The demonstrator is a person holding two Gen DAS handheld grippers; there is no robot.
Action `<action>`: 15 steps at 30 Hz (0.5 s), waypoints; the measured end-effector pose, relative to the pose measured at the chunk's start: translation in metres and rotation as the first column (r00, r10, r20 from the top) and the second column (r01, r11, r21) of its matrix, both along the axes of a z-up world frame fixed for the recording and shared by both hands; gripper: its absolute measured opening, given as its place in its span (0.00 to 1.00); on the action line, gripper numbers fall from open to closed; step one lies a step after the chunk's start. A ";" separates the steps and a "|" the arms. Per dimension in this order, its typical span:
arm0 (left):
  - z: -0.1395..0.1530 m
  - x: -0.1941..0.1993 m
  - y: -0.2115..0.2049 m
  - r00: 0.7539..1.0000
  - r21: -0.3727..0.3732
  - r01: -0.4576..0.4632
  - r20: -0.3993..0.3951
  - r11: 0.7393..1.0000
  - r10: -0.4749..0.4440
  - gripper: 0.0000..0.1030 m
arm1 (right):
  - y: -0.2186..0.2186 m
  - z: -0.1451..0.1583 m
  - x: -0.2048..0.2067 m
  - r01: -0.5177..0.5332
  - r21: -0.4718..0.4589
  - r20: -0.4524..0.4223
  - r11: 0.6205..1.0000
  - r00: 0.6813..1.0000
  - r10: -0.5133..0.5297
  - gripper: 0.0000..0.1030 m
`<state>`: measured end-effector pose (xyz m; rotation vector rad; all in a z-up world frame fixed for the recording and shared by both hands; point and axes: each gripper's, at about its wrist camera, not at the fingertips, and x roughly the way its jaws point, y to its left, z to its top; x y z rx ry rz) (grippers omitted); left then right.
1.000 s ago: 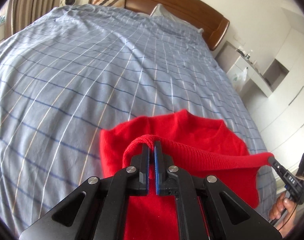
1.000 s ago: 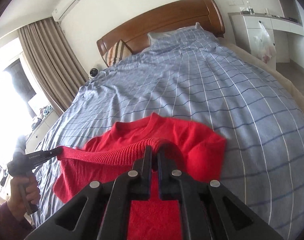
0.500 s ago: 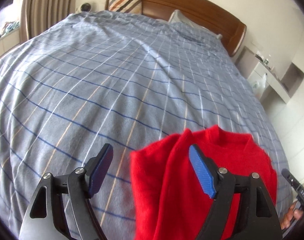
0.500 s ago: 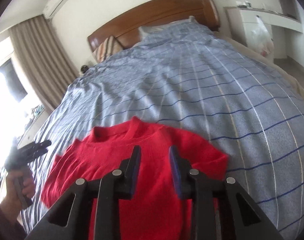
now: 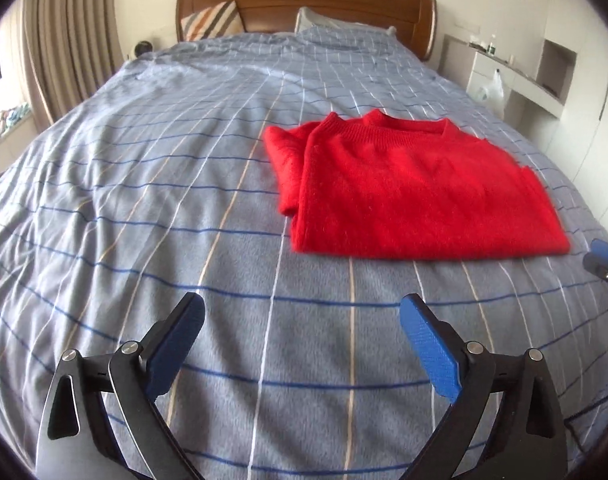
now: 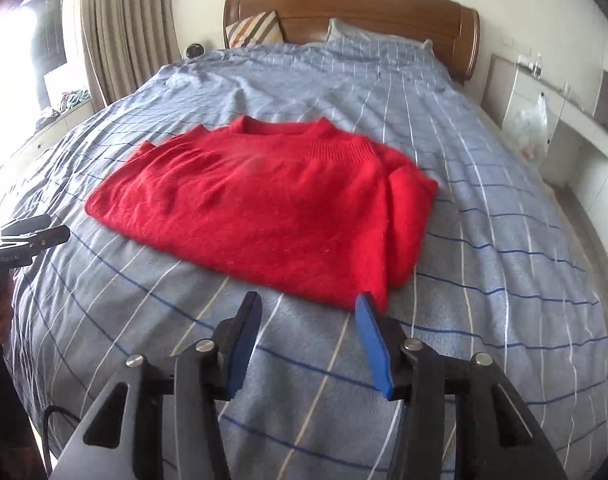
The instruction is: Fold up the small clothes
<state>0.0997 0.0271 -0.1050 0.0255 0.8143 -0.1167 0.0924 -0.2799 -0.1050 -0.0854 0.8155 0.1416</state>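
Note:
A red knit sweater (image 5: 416, 192) lies folded flat on the blue checked bedspread (image 5: 152, 184), collar toward the headboard. It also shows in the right wrist view (image 6: 264, 208). My left gripper (image 5: 302, 320) is open and empty, held above the bedspread near the sweater's front left. My right gripper (image 6: 308, 312) is open and empty, just short of the sweater's near edge. The right gripper's blue tip (image 5: 606, 252) shows at the right edge of the left wrist view. The left gripper (image 6: 32, 236) shows at the left of the right wrist view.
A wooden headboard (image 5: 304, 4) with a striped cushion (image 5: 212, 20) and a pillow (image 5: 336, 26) stands at the far end. Curtains (image 5: 64, 40) hang on the left. White shelves with a plastic bag (image 6: 534, 128) stand on the right.
Both grippers let go of the sweater's hem, opened and pulled back toward the foot of the bed. The sweater now lies folded on the bedspread.

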 end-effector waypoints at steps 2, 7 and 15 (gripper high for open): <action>-0.010 -0.003 -0.005 1.000 0.029 -0.006 0.010 1.000 0.006 0.96 | 0.009 -0.006 -0.009 0.007 0.022 0.000 1.000 1.000 -0.007 0.50; -0.043 0.002 -0.012 1.000 0.082 -0.027 0.013 0.996 0.026 0.98 | 0.018 -0.043 -0.010 0.042 0.055 -0.047 0.998 0.998 -0.040 0.51; -0.050 -0.002 -0.008 0.998 0.055 -0.035 0.044 0.998 0.033 1.00 | 0.016 -0.061 -0.015 0.086 0.070 -0.016 0.994 0.996 -0.085 0.62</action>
